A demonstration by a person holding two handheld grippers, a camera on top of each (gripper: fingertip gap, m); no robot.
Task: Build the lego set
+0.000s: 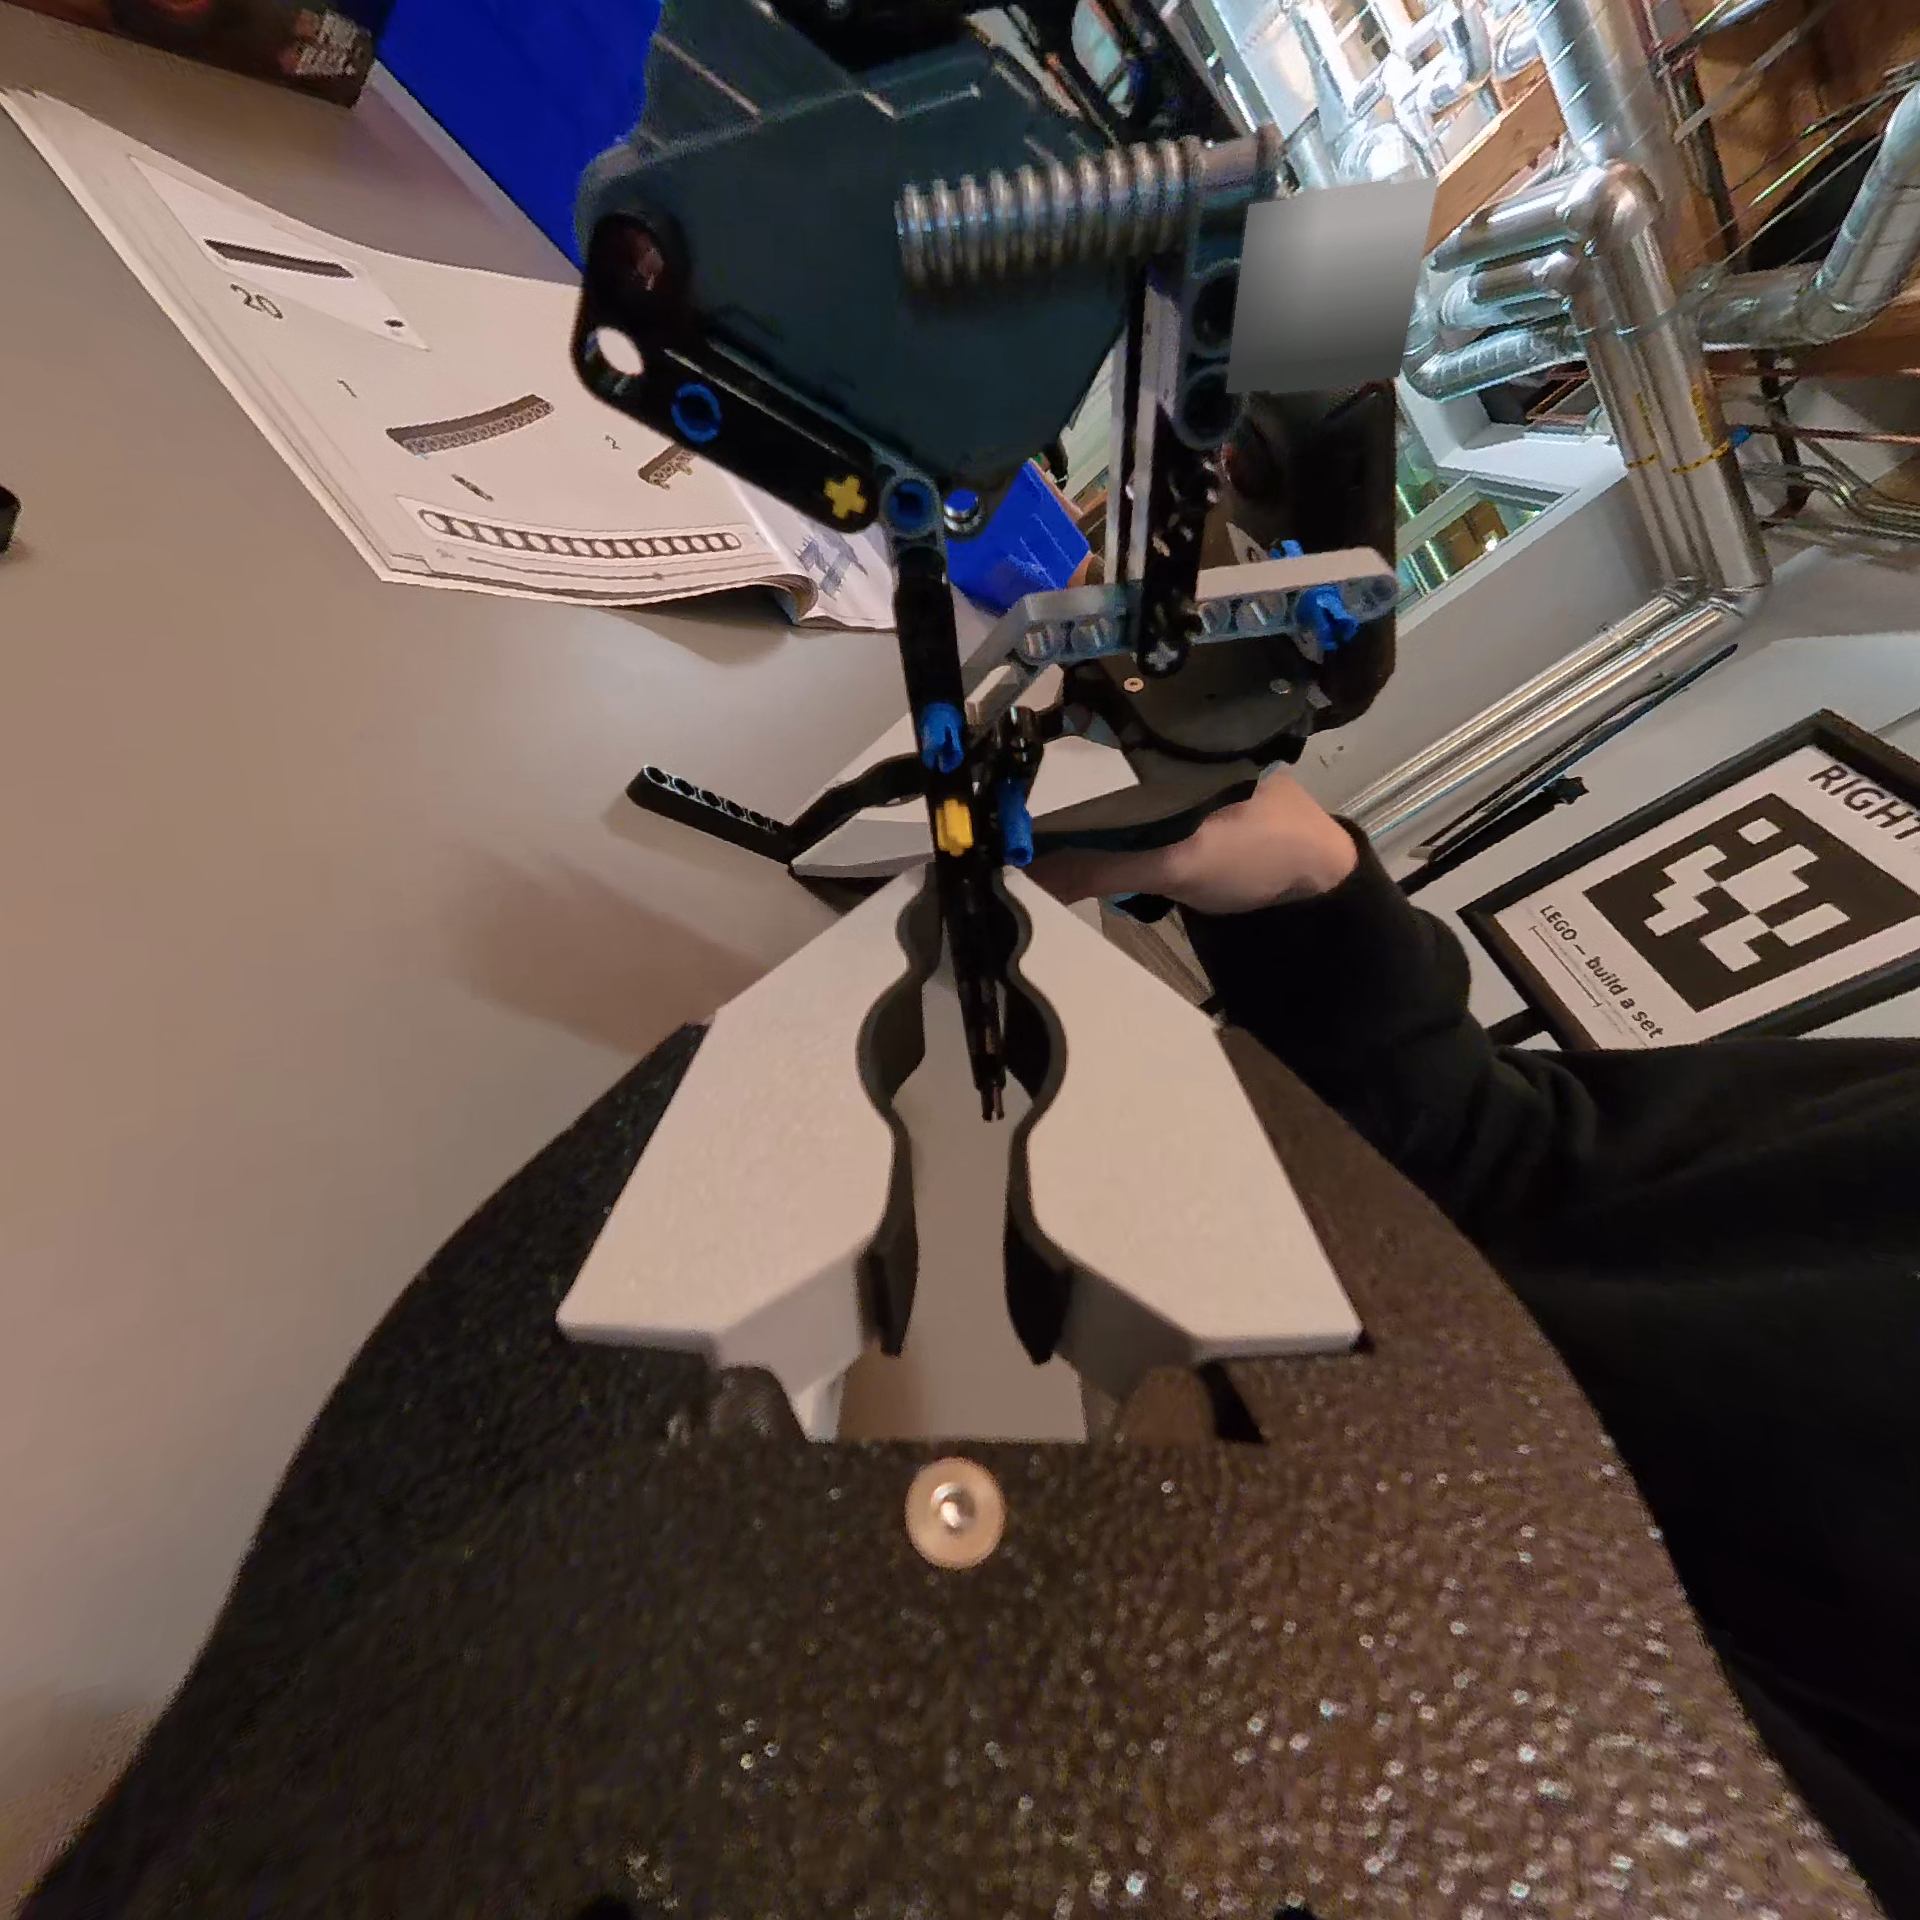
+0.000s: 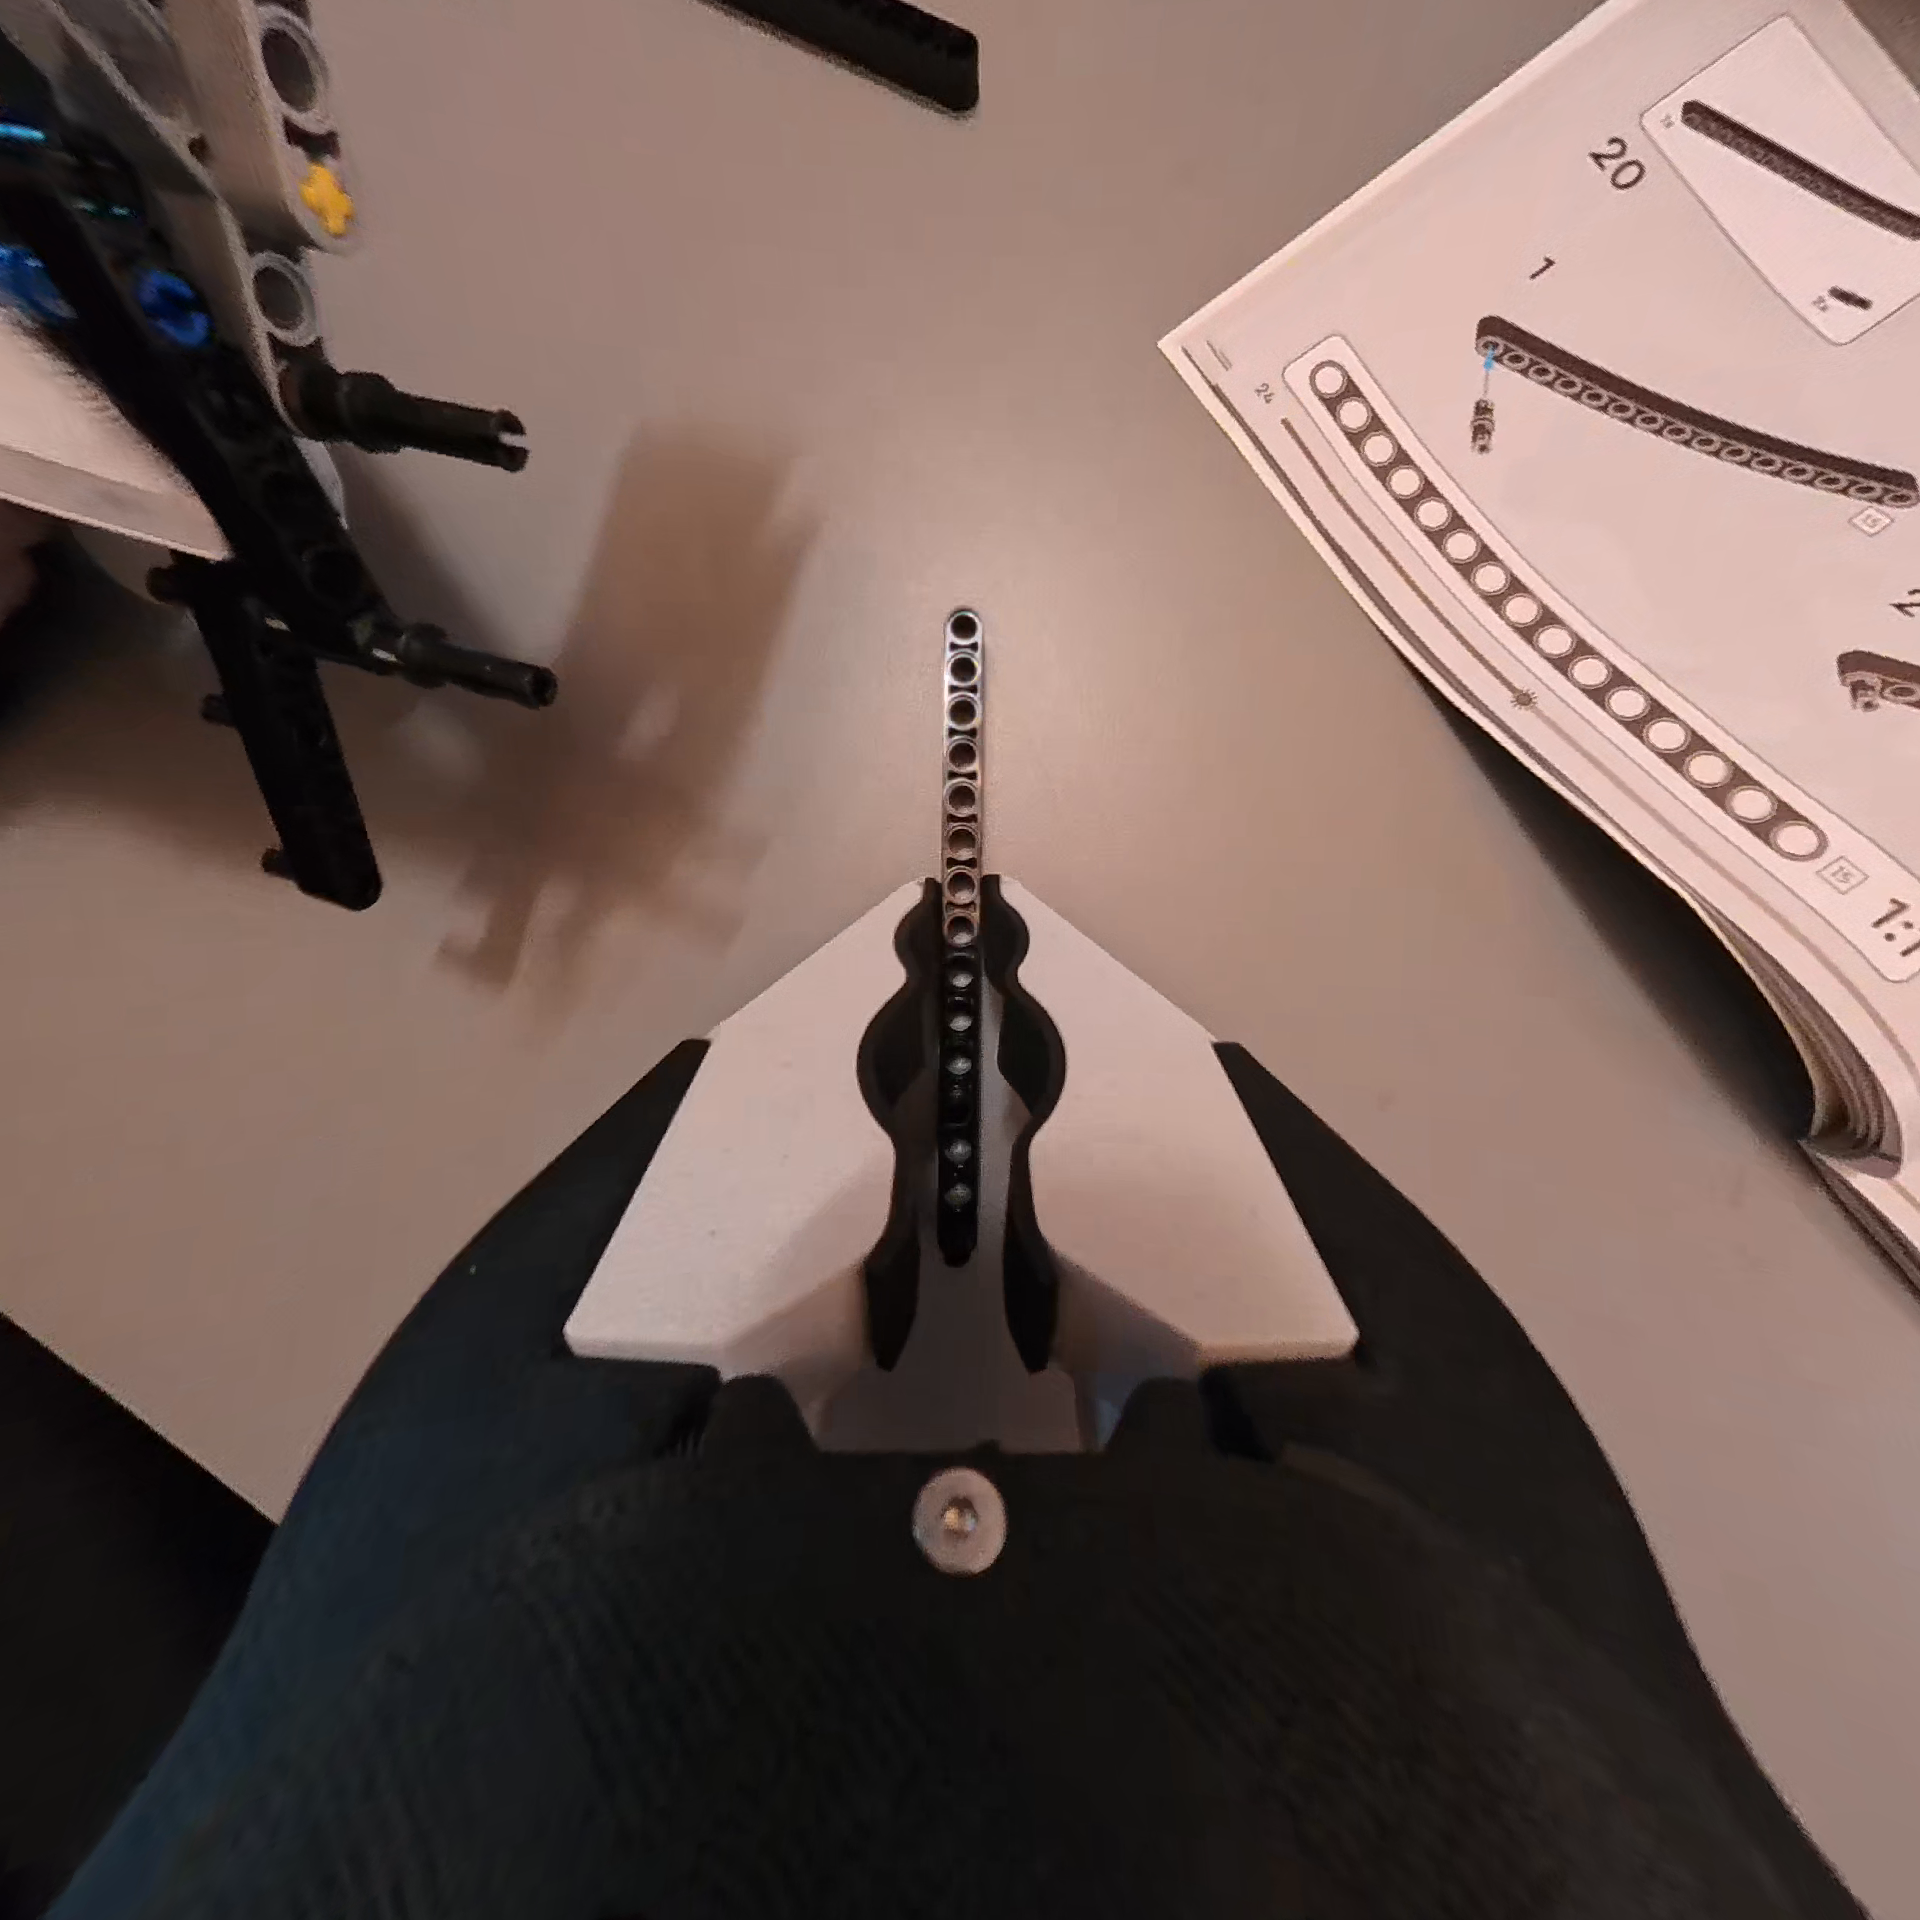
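My left gripper (image 1: 964,904) is shut on a black beam of the lego model (image 1: 831,312). It holds the model up above the table: dark panels, a silver spring, grey beams, blue and yellow pins. My right gripper (image 2: 962,894) is shut on a long black holed beam (image 2: 962,748) that sticks out forward over the table. That beam also shows in the left wrist view (image 1: 707,805), with the right gripper (image 1: 852,831) behind the model. The model appears at the left in the right wrist view (image 2: 249,488), two black pins pointing right.
An open instruction booklet (image 2: 1621,582) lies on the grey table (image 2: 1143,312), also in the left wrist view (image 1: 416,416). Another black beam (image 2: 883,47) lies at the far edge. A framed marker sign (image 1: 1714,904) stands at the right. A person's sleeve (image 1: 1558,1195) reaches across.
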